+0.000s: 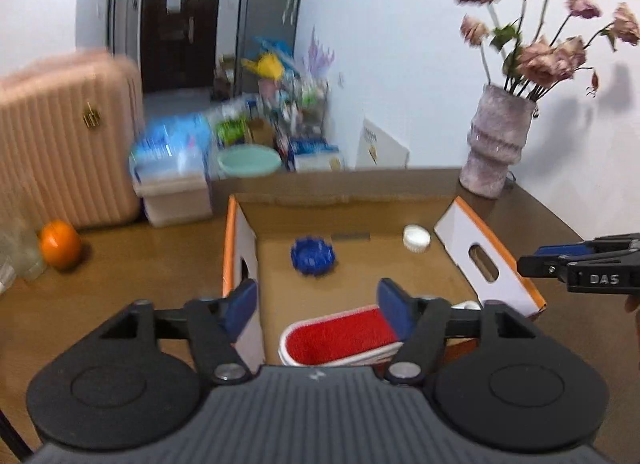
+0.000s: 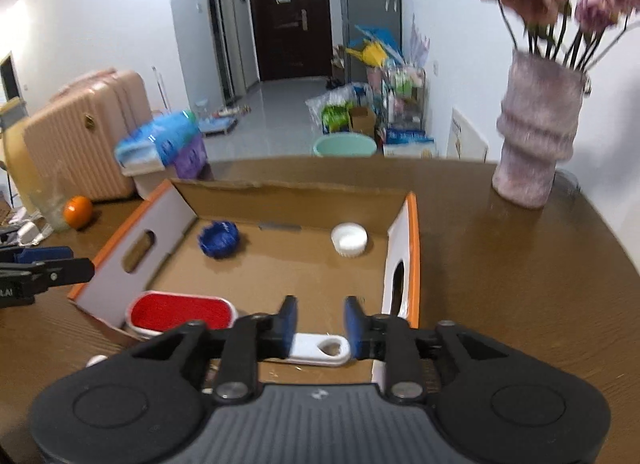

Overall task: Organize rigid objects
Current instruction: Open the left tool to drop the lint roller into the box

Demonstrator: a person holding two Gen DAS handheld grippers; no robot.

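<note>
step: I've got the brush [image 2: 182,310] in the box [image 2: 288,188] near its front wall | left gripper [image 1: 318,304] spread, empty | right gripper [image 2: 320,320] spread, handle [image 2: 320,350] below, unpinched | next: I clear both, fetch 1 more thing from counter [image 2: 520,284]

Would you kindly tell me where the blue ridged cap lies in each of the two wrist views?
Left wrist view: the blue ridged cap lies on the cardboard box floor, just left of centre, towards the back wall.
Right wrist view: the blue ridged cap lies in the box's back left corner, left of centre.
Shared landmark: the white cap to its right, in the same box.
</note>
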